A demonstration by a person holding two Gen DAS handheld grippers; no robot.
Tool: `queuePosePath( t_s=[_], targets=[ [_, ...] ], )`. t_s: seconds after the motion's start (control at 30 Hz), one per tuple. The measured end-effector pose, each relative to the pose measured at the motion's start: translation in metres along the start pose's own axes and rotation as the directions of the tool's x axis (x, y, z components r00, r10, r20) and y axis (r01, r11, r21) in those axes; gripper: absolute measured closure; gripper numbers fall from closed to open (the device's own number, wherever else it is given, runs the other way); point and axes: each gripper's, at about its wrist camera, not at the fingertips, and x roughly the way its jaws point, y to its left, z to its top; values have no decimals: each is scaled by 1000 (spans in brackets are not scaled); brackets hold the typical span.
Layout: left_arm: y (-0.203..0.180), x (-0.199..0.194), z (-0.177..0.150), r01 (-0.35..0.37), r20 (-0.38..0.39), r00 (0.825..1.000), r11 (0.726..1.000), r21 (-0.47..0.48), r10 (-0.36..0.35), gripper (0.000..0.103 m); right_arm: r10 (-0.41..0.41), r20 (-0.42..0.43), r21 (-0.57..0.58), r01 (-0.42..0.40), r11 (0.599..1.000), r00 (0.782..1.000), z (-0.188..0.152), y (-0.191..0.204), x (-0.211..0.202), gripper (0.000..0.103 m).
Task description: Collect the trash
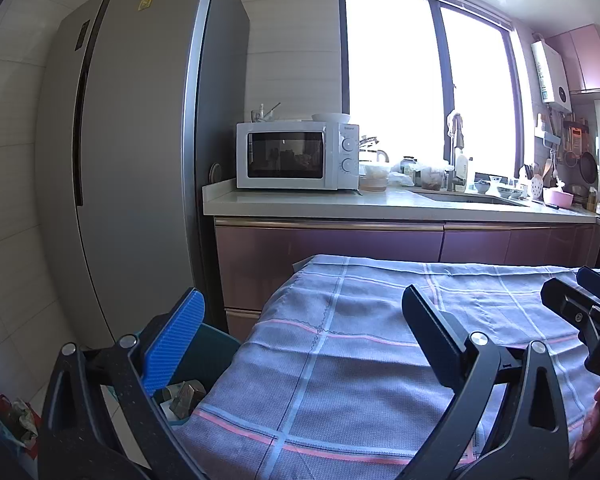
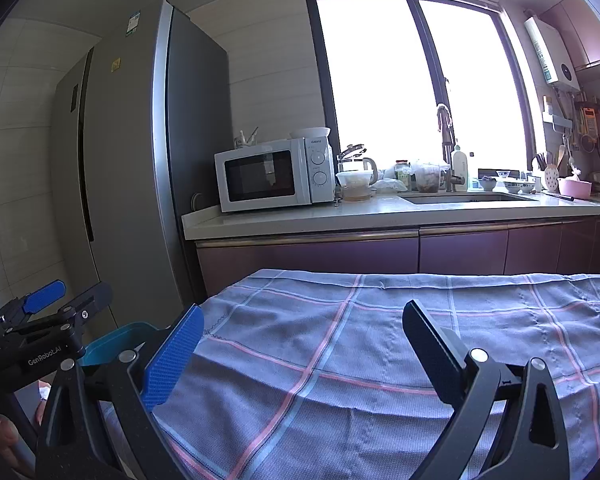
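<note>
Left gripper (image 1: 304, 328) and right gripper (image 2: 303, 336): jaws wide apart, empty, above the cloth-covered bench (image 2: 380, 340). Trash (image 1: 182, 398) lies in the teal bin (image 1: 216, 354) at the bench's left edge. Collection seems done; next, seek leftovers.

A microwave (image 1: 298, 156) sits on the counter (image 1: 380, 204) beside the refrigerator (image 1: 140, 160).
</note>
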Motion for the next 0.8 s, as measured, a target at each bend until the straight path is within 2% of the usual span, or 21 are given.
queuePosePath(
  t_s=[0.8],
  targets=[
    [0, 4, -2, -13, -8, 1000, 1000, -1, 13, 6, -3, -1, 6, 3, 1000, 1000, 0, -3, 5, 7]
  ],
)
